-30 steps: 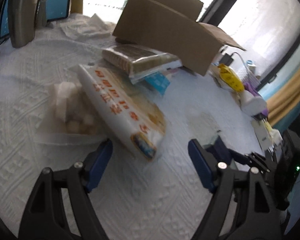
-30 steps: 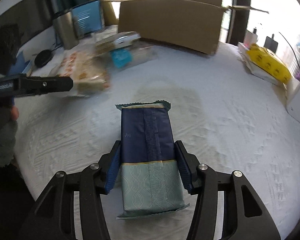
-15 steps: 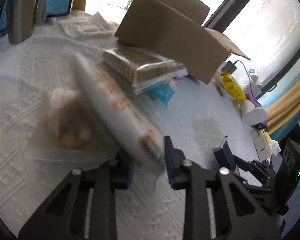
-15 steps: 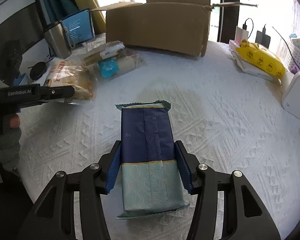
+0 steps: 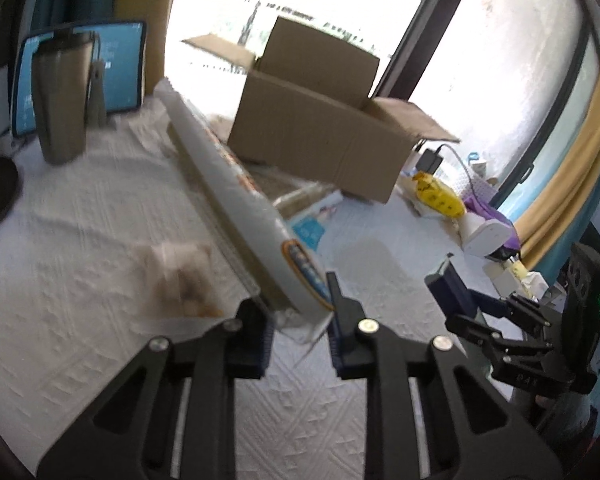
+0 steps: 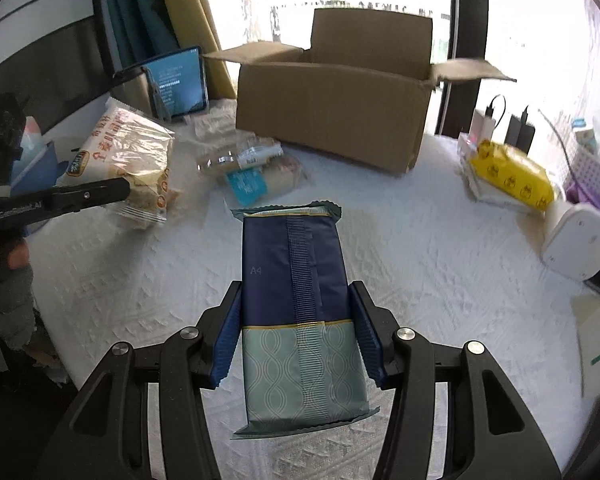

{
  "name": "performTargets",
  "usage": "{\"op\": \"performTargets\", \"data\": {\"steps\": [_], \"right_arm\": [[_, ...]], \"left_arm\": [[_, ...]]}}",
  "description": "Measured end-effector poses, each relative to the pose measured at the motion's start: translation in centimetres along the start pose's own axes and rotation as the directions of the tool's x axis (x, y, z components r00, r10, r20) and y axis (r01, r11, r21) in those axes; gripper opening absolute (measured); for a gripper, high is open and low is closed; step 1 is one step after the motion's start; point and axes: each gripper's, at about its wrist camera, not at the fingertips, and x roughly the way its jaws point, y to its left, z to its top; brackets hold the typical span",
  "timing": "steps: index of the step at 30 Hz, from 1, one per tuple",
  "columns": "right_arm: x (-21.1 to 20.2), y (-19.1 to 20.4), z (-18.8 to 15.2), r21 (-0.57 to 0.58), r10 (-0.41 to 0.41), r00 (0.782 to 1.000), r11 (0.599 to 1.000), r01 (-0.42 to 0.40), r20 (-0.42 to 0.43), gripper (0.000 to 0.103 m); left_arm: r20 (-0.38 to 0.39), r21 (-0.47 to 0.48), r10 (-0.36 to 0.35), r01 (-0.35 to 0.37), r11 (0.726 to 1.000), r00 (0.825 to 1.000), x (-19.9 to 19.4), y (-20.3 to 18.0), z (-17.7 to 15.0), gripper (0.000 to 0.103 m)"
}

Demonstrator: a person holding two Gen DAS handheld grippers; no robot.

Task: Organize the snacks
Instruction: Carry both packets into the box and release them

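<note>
- My left gripper (image 5: 298, 322) has its fingers (image 5: 342, 320) clamped on the end of the white cracker bag (image 5: 236, 204), carried off the white tablecloth (image 6: 440, 264).
- My right gripper (image 6: 296, 336) grasps the blue-and-teal packet (image 6: 296, 292) by its sides.
- The cardboard box (image 6: 332, 120) stands open at the back; I can't see inside it.
- Left to sort, I judge: both held packs, plus the loose snack packets (image 6: 252, 168) beside the box.

Your way over the middle of the bench (image 6: 440, 260) lies bare up to the open cardboard box (image 6: 332, 108) at the far edge. Loose snack packets (image 6: 252, 172) crowd the far-left corner; a yellow pack (image 6: 512, 176) and white device (image 6: 580, 240) line the right edge.
</note>
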Motion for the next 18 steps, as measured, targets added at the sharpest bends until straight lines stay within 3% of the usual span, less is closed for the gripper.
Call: {"op": "performTargets", "data": {"steps": [18], "right_arm": [[-4.4,-0.6,7.0,-0.031,-0.085,0.984,0.995,0.091,0.154,0.055]], "left_arm": [[0.122,0.186,-0.095,0.071,0.98,0.988,-3.1,-3.2,6.8,0.023]]}}
